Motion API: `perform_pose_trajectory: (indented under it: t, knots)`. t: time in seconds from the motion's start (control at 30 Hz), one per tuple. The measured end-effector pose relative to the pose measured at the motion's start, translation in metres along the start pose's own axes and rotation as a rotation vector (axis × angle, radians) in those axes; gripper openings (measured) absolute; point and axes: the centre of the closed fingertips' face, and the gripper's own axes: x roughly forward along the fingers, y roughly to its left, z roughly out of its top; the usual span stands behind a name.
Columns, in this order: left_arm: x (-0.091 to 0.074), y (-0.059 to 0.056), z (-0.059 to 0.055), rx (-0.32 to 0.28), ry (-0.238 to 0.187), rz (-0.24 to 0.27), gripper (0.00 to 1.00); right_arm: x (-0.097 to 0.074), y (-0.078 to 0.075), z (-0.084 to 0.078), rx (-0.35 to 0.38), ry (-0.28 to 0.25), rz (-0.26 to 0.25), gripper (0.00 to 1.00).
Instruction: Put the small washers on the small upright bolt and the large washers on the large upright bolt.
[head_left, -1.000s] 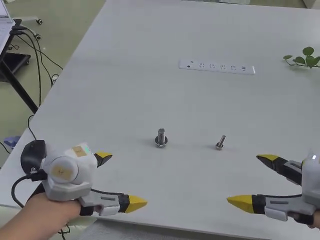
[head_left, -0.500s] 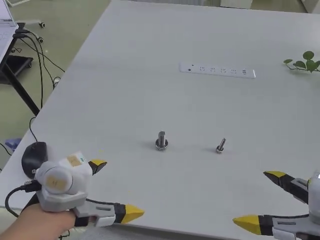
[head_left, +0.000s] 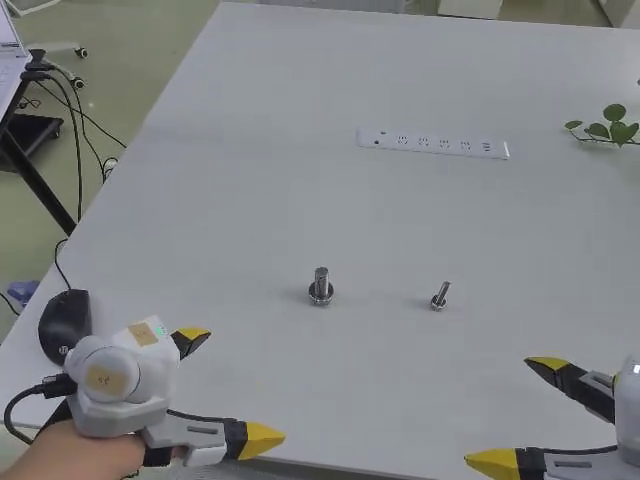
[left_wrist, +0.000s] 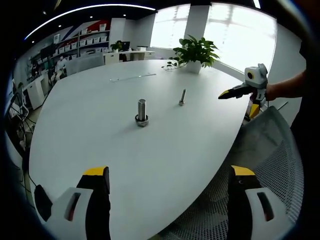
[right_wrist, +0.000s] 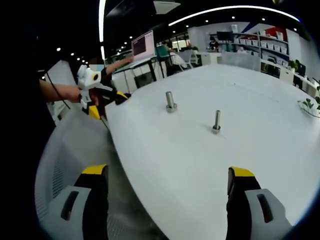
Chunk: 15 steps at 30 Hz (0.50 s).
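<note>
The large upright bolt stands mid-table with a ring-like base around its foot; it also appears in the left gripper view and the right gripper view. The small upright bolt stands to its right. My left gripper hovers open at the near left table edge, nothing between its fingers. My right gripper hangs open at the near right edge, also bare. I cannot make out loose washers on the table.
A white power strip lies farther back on the white table. Plant leaves reach in at the far right. A black mouse with a cable sits at the near left corner. A mesh chair stands below the near edge.
Both grippers have drawn back toward the near table edge and lower in the picture. The bolts have stayed in place.
</note>
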Motion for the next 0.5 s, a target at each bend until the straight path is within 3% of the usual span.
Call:
perform_pose_trajectory:
  t: [0.5]
  knots:
    - [0.0019,-0.0003,-0.0017,-0.006,0.009,-0.002,0.98,0.0043,0.0038,-0.0011,-0.011,0.013,0.012,1.0]
